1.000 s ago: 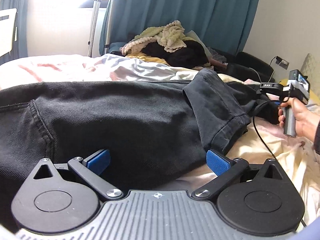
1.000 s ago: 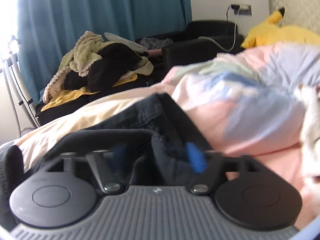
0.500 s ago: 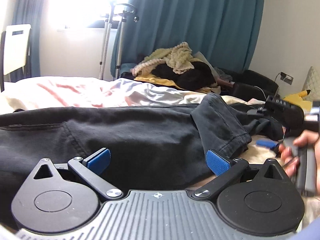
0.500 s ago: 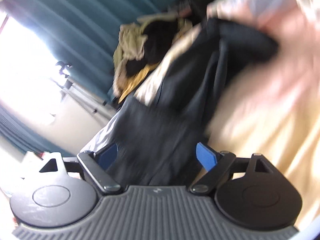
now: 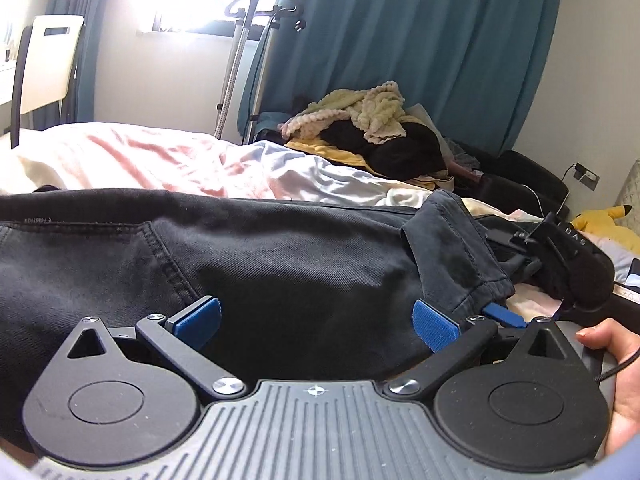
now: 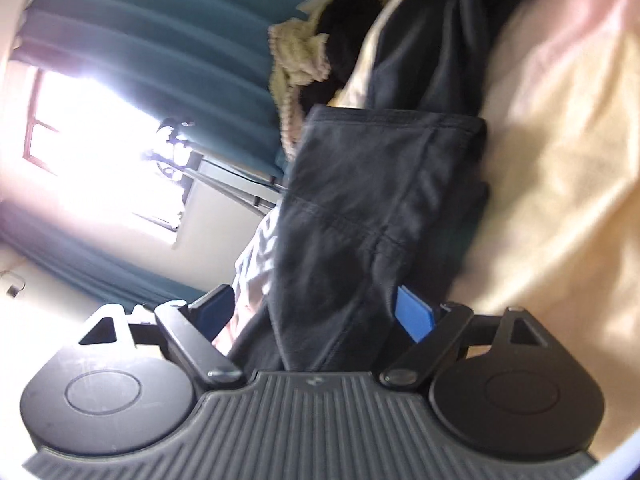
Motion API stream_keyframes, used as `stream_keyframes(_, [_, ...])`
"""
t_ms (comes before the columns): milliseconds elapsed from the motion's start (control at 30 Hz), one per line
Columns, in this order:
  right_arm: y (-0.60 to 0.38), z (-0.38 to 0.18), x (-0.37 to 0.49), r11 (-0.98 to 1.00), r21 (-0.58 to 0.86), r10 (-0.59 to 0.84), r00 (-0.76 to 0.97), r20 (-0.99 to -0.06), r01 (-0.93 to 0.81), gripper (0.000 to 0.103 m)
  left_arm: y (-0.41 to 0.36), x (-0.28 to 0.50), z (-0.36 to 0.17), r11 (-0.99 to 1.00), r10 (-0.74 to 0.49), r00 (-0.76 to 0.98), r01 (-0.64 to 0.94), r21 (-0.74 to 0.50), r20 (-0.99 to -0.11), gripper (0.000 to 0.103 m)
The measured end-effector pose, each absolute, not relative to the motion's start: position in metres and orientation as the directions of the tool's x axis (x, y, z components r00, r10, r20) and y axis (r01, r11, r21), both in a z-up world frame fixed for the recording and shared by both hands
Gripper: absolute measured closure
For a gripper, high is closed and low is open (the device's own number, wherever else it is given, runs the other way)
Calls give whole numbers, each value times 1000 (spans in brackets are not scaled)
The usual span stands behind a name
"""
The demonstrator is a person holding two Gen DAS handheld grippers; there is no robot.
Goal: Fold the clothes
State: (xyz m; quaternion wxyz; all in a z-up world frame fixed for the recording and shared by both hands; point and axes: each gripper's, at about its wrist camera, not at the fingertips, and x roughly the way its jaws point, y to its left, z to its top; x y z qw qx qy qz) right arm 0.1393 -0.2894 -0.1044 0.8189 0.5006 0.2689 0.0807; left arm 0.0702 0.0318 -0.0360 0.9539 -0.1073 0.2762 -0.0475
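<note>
On the bed: black jeans [image 5: 248, 264] are lying spread across the bedding [image 5: 160, 156], waistband and back pocket toward the left of the left wrist view.
Leg end: one hemmed leg [image 5: 456, 256] is lying doubled back over the rest of the cloth, its hem pointing toward the right hand-held gripper [image 5: 505, 316].
Left hand-held gripper [image 5: 316, 320]: it is hovering low over the jeans with jaws spread wide, gripping nothing.
Right hand-held gripper: its own view is rolled sideways and blurred; the jaws are standing apart, and dark cloth [image 6: 360, 216] is passing between them, but no pinch is showing, so I am judging it released around the cloth, not clamped on it.
Hand [image 5: 616, 380]: it is showing at the right edge of the left view, holding that tool's handle.
Progress: the jeans are looking part folded at most, with one leg end turned over and the long body lying flat and unfolded; squaring the legs and bringing the length together are looking left to do.
Other clothes: a heap [image 5: 368, 128] of cream, yellow and black cloth is sitting beyond the bed by the curtain [image 5: 420, 40]; whether it belongs to the job I cannot tell.
Edges: the near edge of the jeans is running just under both tools; the waistband edge is lying along the far side.
Room: bare bedding is lying open beyond the jeans and to the right, while the yellow toy [image 5: 608, 224] is sitting well apart.
</note>
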Motion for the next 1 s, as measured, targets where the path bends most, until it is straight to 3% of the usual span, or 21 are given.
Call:
stream_keyframes(167, [-287, -117, 145, 500, 841, 401, 806, -436, 206, 19, 29, 73, -40, 971, -168, 829, 46, -234, -534, 0])
stream_keyframes(267, [-286, -120, 147, 486, 855, 391, 829, -399, 182, 18, 27, 73, -41, 971, -176, 825, 57, -231, -536, 0])
stream_keyframes(400, [-292, -105, 156, 501, 864, 376, 886, -271, 52, 18, 25, 72, -44, 973, -175, 824, 61, -223, -539, 0])
stream_keyframes(500, [-304, -107, 168, 528, 844, 318, 899, -301, 96, 20, 21, 73, -48, 978, -164, 825, 65, -197, -541, 0])
stream_keyframes(633, [-327, -122, 178, 529, 824, 217, 908, -360, 200, 61, 16, 77, -53, 986, -138, 834, 64, -153, -534, 0])
stream_keyframes(700, [-341, -129, 184, 512, 826, 168, 915, -367, 237, 75, 15, 78, -55, 986, -141, 836, 71, -149, -530, 0])
stream_keyframes(733, [-348, -129, 186, 508, 825, 146, 919, -365, 247, 93, 14, 78, -55, 986, -143, 837, 75, -148, -528, 0])
stream_keyframes(800, [-362, -121, 188, 520, 816, 106, 929, -355, 253, 99, 14, 78, -56, 986, -145, 839, 80, -146, -524, 0])
stream_keyframes(1000, [-405, -90, 195, 677, 670, -89, 937, -337, 306, 99, 11, 76, -56, 984, -163, 837, 98, -151, -522, 0])
